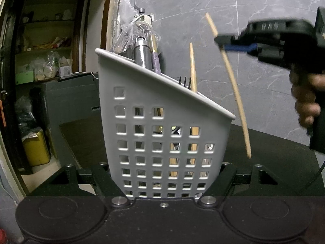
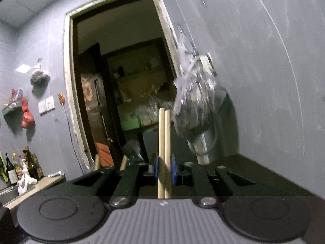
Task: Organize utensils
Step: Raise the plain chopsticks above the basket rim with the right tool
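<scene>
White perforated plastic fills the left wrist view: a slant-topped utensil caddy (image 1: pixel 162 134) stands on the black table (image 1: pixel 274 152), clamped at its base between the left tool (image 1: pixel 164 185) and its black fingers (image 1: pixel 220 180). Inside the caddy stand a steel cylinder (image 1: pixel 142 55), a purple handle (image 1: pixel 156 63), dark fork tines (image 1: pixel 185 81) and one wooden chopstick (image 1: pixel 193 69). Right of the caddy, a hand (image 1: pixel 306 101) holds the right tool (image 1: pixel 220 41), closed on a pair of pale wooden chopsticks (image 1: pixel 235 85) that hang slanted above the table, apart from the caddy.

Right wrist view: the pair of pale wooden chopsticks (image 2: pixel 165 142) stands upright, pinched between blue pads (image 2: pixel 173 169) of the right tool (image 2: pixel 165 170). Behind them are a doorway (image 2: pixel 121 81) and a grey wall (image 2: pixel 264 61).
</scene>
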`<action>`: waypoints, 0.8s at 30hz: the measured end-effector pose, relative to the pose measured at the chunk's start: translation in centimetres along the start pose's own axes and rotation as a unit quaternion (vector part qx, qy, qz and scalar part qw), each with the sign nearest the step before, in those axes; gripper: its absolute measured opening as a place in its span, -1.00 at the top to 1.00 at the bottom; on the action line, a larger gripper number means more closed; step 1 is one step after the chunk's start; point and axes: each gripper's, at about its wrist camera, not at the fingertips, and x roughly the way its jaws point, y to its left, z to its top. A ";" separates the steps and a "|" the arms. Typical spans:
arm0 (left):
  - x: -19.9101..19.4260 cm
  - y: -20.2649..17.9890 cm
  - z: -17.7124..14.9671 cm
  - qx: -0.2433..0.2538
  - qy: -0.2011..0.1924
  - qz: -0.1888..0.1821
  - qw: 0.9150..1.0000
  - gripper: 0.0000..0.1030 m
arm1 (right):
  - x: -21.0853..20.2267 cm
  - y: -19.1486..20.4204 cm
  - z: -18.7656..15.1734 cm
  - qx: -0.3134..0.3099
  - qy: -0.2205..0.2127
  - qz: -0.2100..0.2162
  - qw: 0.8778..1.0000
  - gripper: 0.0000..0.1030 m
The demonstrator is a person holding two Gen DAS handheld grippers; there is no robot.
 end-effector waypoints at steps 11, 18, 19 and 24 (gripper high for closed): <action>0.0 -0.1 -0.1 -0.001 0.000 0.001 1.000 -0.48 | -2.8 2.8 3.9 -0.037 -0.077 0.037 0.996 0.72; -0.1 -0.1 -0.1 -0.002 0.000 0.001 1.000 -0.48 | -3.4 5.0 5.8 -0.049 -0.106 0.078 0.990 0.72; -0.1 -0.1 -0.1 -0.002 0.000 0.001 1.000 -0.48 | -3.3 5.4 6.0 -0.048 -0.109 0.084 0.989 0.72; -0.1 -0.1 -0.1 -0.003 0.000 0.001 1.000 -0.48 | -2.2 6.6 5.9 -0.043 -0.106 0.114 0.987 0.72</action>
